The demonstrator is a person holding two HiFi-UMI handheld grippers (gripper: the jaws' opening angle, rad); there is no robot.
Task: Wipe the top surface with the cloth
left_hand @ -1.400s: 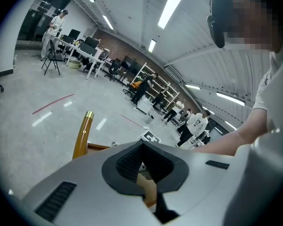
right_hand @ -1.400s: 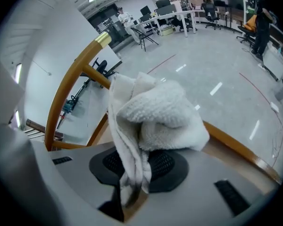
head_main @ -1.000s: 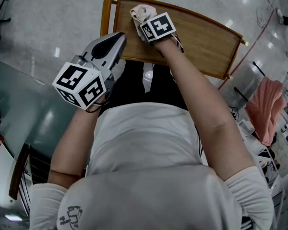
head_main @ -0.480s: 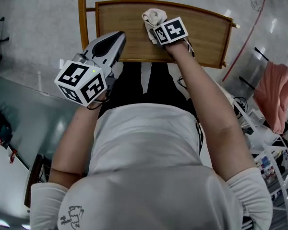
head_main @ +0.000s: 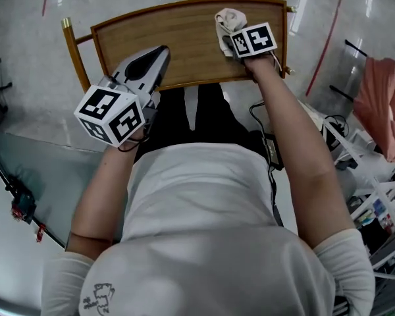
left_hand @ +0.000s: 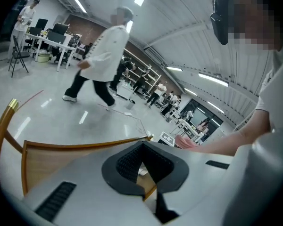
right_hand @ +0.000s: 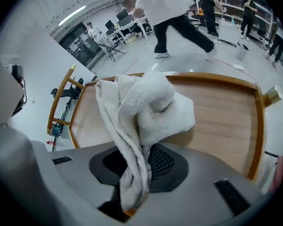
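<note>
**Inspector:** State of the right gripper?

**Onlooker:** The jaws pinch the cloth. One fold runs down between the pads, and the rest bunches ahead of the tips in a loose wad. It sits over the far right part of the top, near the rim.

**Inspector:** Is it in contact?

**Onlooker:** That cannot be confirmed. The wad casts a shadow on the top, but I cannot tell whether it presses down or hangs just above.

**Inspector:** Left gripper?

**Onlooker:** Its jaws are pressed together with nothing between them. It hangs over the near edge, left of middle, well apart from the cloth.

**Inspector:** How should the wipe be done?

**Onlooker:** In my judgement:
- Lower the wad until it flattens, so that towel rather than the hard tips bears on the top.
- Sweep in straight, overlapping passes from the right side toward the brass post, then return one band nearer.
- Grip hard, because only a narrow fold is held and a snag on the rim could pull it free.
- Hold the left gripper clear of the path.

**Inspector:** Coverage so far?

**Onlooker:** There are no streaks or marks to judge by. I would treat the whole top as outstanding.
</note>
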